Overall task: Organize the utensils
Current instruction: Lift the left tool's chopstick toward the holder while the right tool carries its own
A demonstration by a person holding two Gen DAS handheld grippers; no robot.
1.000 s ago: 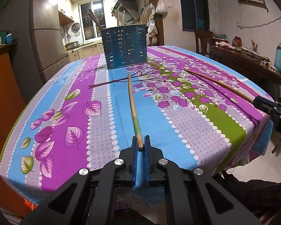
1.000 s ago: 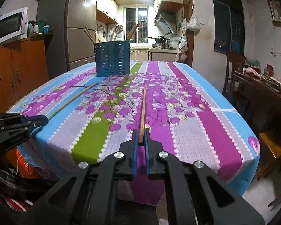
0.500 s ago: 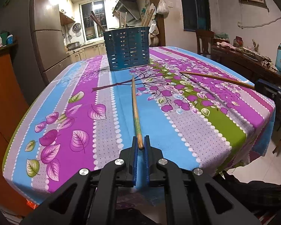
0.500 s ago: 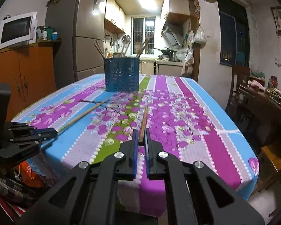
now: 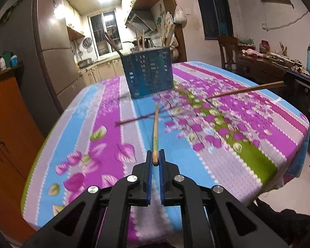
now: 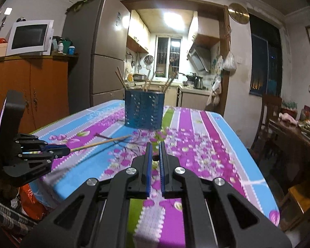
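Both claws hold: left gripper (image 5: 155, 161) pinches a thin wooden chopstick (image 5: 155, 128) at its thick end, right gripper (image 6: 154, 157) another (image 5: 246, 90), both over the floral tablecloth (image 5: 248, 165), short of the blue perforated holder (image 5: 148, 76). Light, stiff, probably slick; end-held sticks may swivel.

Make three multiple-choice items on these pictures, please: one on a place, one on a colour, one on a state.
1. Where does the utensil holder stand?
A. on the tablecloth, toward its far end
B. on the floor
C. on the orange cabinet

2. What colour is the holder?
A. red
B. blue
C. white

3. What is the state of the left gripper?
A. open and empty
B. shut on a chopstick
C. shut and empty

Key: 1 A, it rests on the cloth beyond the chopstick; 2 B, its perforated walls are blue; 3 B, the fingers pinch the stick's near end.
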